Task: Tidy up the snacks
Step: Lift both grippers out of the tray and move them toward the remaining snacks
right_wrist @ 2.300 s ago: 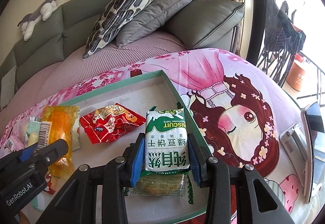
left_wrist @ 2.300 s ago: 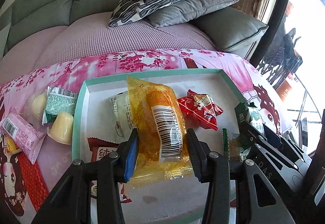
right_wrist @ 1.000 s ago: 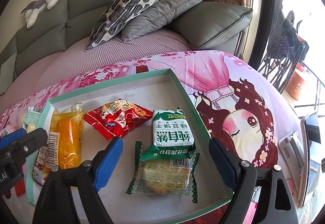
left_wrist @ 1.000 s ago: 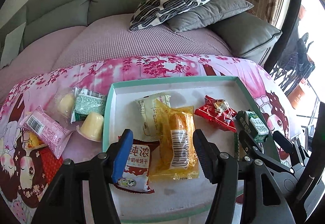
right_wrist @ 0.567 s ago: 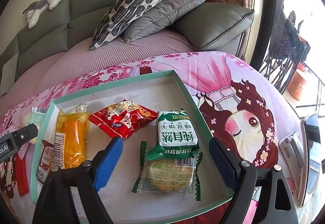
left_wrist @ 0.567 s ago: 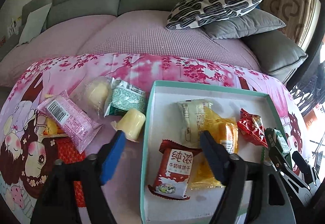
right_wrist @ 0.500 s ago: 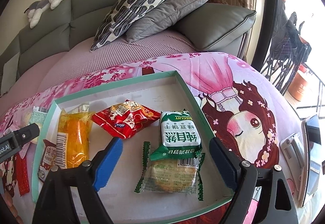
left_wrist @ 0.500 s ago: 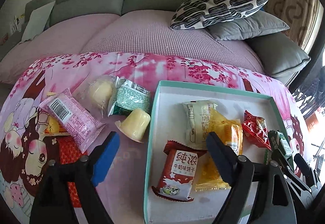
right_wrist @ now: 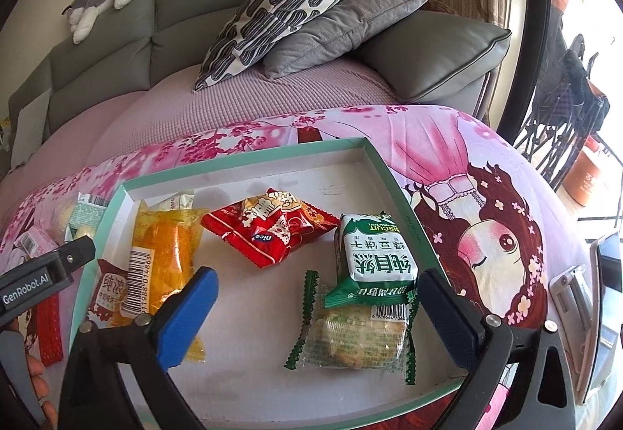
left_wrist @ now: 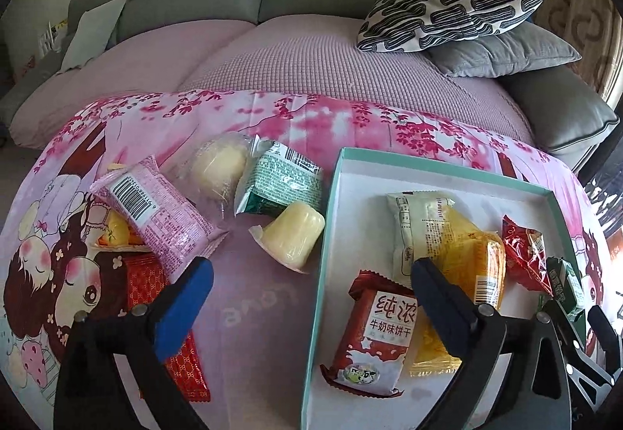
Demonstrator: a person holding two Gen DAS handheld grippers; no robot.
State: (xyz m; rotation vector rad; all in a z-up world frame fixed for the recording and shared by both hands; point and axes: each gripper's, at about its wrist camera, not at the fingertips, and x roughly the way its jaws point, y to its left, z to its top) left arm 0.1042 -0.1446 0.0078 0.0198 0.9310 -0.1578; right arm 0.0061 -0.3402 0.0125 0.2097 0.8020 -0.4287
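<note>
Crinkly foil packets (right_wrist: 272, 231) in shallow rectangular cardboard tray (right_wrist: 241, 161).

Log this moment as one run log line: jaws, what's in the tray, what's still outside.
left gripper: jaws just opened, empty | right gripper: jaws just opened, empty | tray: six packets | outside: jelly cup, pink packet

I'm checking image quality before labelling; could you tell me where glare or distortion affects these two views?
Right wrist view: the window at the right edge is blown out, and the fisheye bends the tray rim. Left wrist view: evenly lit and sharp, with dark corners.
</note>
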